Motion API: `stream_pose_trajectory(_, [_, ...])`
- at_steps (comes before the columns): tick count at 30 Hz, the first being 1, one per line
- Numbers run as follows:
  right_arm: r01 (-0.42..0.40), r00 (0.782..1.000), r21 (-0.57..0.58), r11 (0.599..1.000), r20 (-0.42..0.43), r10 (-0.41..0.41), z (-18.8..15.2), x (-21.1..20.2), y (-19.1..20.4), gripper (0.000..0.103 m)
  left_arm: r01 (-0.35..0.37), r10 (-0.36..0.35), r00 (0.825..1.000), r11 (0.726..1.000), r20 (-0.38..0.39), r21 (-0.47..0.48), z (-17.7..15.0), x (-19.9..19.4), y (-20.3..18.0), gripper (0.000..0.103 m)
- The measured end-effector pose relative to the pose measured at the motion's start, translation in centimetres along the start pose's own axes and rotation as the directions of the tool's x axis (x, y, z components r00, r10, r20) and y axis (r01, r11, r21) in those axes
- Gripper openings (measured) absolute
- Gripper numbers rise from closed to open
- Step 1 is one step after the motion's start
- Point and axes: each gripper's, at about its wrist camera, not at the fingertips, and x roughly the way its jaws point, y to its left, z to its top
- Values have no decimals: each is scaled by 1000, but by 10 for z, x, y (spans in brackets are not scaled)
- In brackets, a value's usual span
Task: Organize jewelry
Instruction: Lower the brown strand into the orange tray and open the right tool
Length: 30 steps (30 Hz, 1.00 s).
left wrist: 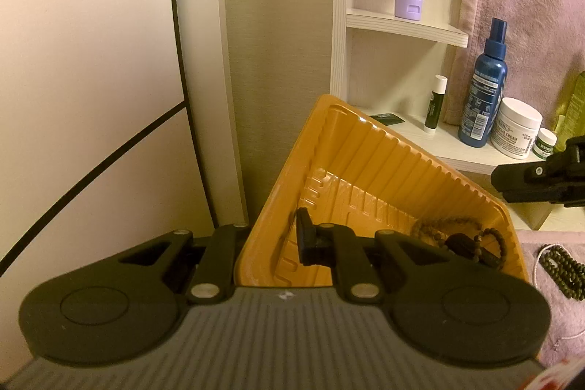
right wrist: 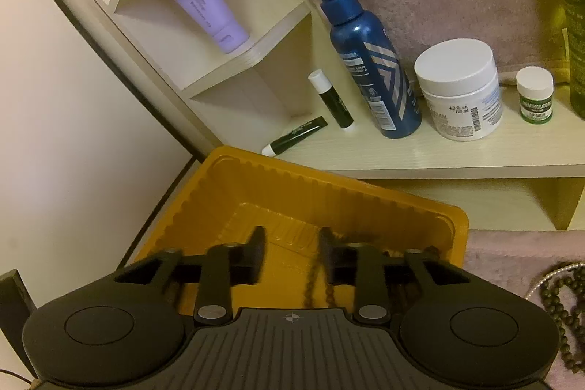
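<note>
yellow plastic tray (left wrist: 365, 148) holds dark beaded bracelets (left wrist: 464, 236)

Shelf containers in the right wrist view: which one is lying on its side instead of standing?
The thin dark green tube with the white cap, left of the upright lip balm stick. The blue spray bottle and white cream jar also stand upright.

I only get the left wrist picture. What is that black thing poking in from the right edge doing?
Observer: That is the right gripper. Its jaws stand open over the yellow tray.
Operator: Is it carrying anything?
Observer: A brown bead strand hangs beside one finger. The blur hides whether it is caught there.
</note>
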Motion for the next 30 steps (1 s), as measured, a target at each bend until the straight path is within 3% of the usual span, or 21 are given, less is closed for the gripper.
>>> stream_pose_trajectory(15, [57, 998, -50, 997, 8, -56, -33, -37, -8, 42, -4, 4, 1000, 1000, -1, 2, -1, 0, 1, 12])
stream_pose_trajectory(23, [156, 988, -34, 987, 26, -155, -60, -74, -27, 43, -7, 7, 1000, 1000, 1, 5, -1, 0, 0, 12])
stream_pose_trajectory(30, [285, 958, 45, 958, 20, -286, -85, -114, -67, 43, -11, 11, 1000, 1000, 2, 12, -1, 0, -1, 12])
